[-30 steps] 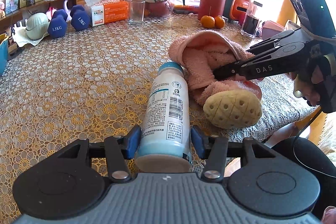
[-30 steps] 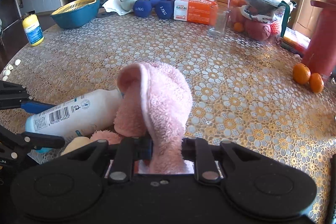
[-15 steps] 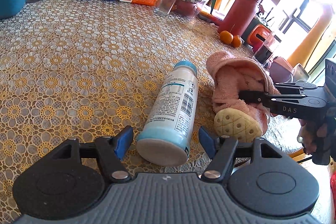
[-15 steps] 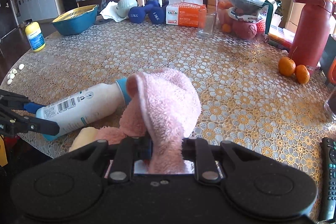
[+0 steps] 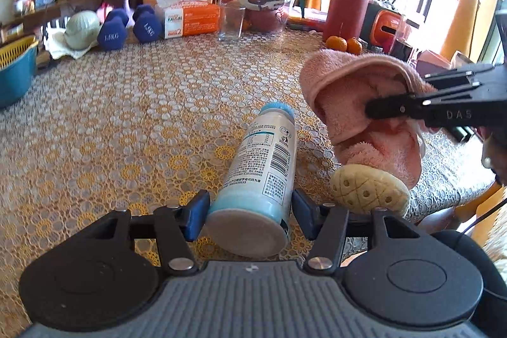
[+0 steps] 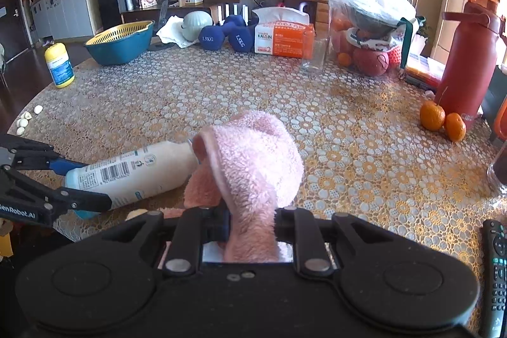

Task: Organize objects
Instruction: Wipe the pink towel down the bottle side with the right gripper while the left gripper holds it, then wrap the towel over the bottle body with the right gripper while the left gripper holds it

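A white bottle with a light blue cap (image 5: 263,167) lies on its side on the gold lace tablecloth, its base between the blue pads of my left gripper (image 5: 248,213). The pads stand a little apart from the bottle, so the left gripper is open. The bottle also shows in the right wrist view (image 6: 133,173). My right gripper (image 6: 250,224) is shut on a pink fluffy towel (image 6: 253,167) and holds it up beside the bottle's cap. The towel (image 5: 364,110) hangs from the right gripper (image 5: 372,108) in the left wrist view. A yellow pineapple-shaped toy (image 5: 369,190) lies below the towel.
At the table's back stand a blue and yellow basket (image 6: 120,43), blue dumbbells (image 6: 221,35), an orange tissue box (image 6: 285,38), a glass (image 6: 313,56), bagged bowls and fruit (image 6: 370,30) and a red flask (image 6: 465,65). Two oranges (image 6: 442,119) lie right. A remote (image 6: 496,271) lies at the near right edge.
My left gripper has turned back toward the table's far side and sits closer around the bottle's base. My right gripper has lifted the towel a little higher.
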A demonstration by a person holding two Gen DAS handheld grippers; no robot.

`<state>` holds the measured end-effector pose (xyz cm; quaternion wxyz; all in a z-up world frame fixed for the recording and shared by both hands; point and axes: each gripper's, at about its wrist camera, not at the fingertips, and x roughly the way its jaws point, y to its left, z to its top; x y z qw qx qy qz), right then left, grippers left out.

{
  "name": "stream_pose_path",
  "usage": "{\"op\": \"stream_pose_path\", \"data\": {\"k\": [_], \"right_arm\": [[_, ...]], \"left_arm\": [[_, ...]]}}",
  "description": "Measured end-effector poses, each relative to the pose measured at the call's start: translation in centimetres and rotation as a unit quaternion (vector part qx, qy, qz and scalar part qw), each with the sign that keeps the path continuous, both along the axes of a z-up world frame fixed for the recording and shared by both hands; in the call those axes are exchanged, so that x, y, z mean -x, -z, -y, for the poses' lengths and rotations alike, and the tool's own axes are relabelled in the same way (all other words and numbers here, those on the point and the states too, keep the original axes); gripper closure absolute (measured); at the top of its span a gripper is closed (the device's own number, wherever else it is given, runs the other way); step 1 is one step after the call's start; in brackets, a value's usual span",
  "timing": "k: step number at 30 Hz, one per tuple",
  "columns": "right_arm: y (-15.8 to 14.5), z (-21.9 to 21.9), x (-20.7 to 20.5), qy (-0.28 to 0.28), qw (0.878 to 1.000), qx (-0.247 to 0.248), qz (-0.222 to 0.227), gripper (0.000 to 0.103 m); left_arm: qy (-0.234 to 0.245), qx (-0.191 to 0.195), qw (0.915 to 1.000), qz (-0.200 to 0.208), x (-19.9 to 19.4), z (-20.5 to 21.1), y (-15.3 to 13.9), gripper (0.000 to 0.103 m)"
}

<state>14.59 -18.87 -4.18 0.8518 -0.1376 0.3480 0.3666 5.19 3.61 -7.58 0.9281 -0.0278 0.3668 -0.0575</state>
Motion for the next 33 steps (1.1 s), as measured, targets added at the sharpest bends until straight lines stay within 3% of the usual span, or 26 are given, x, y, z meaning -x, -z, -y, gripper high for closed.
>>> {"op": "stream_pose_path", "data": {"k": [6, 11, 16, 23, 29, 33], "right_arm": [[-3.7, -1.1, 2.0, -0.065, 0.996, -0.036, 0.041, 0.085], [-5.7, -3.8, 4.7, -0.142, 0.987, -0.051, 0.053, 0.085], [-4.9, -6.7, 6.2, -0.195, 0.979, -0.038, 0.041, 0.085], [-3.1, -8.0, 4.2, -0.175, 0.984, -0.006, 0.029, 0.085], [-0.9, -6.9, 0.6, -0.126, 0.992, 0.03, 0.015, 0.085], [0.3, -6.0, -0.5, -0.109, 0.993, 0.047, 0.005, 0.085]], "left_arm": [[0.032, -0.078, 0.9961, 0.026, 0.3, 1.9, -0.8, 0.048], [0.045, -0.105, 0.9925, 0.045, 0.4, 2.7, -1.4, 0.048], [0.055, -0.122, 0.9893, 0.057, 0.4, 3.2, -1.8, 0.048], [0.063, -0.127, 0.9881, 0.06, 0.3, 3.1, -1.5, 0.048], [0.065, -0.125, 0.9877, 0.068, 0.7, 2.7, -0.9, 0.048], [0.07, -0.143, 0.9835, 0.085, 1.4, 3.3, -0.6, 0.048]]}}
